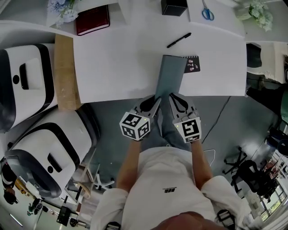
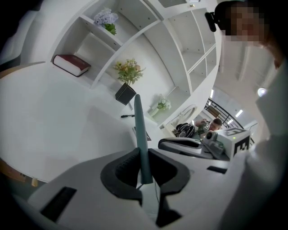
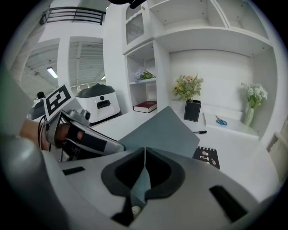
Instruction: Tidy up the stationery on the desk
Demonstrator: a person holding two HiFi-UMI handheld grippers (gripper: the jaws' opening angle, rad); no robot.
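both grippers clamp the grey sheet at the desk's near edge

a thin, flat, grey-blue sheet (image 1: 168, 74) lies at the near edge of the white desk (image 1: 117, 67), right of centre, its near end reaching past the edge toward the person. the left gripper (image 1: 153, 104) has its jaws pressed together on the sheet's near left corner; in the left gripper view the sheet stands edge-on between the dark pads. the right gripper (image 1: 177, 102), just beside it, pinches the near right corner, and in the right gripper view the sheet runs up and away from the closed jaws.

a small black spiral-bound notebook with pink marks (image 1: 192, 64) sits at the sheet's far right corner, its left part hidden by the sheet. farther back a black pen (image 1: 178, 40) lies slantwise on the desk. on the shelf at the far side are blue-handled scissors (image 1: 207, 12) to the right, a black square box (image 1: 174, 6) near the middle and a dark red hardback book (image 1: 93, 19) to the left. a pale wooden strip (image 1: 66, 72) borders the desk's left end.
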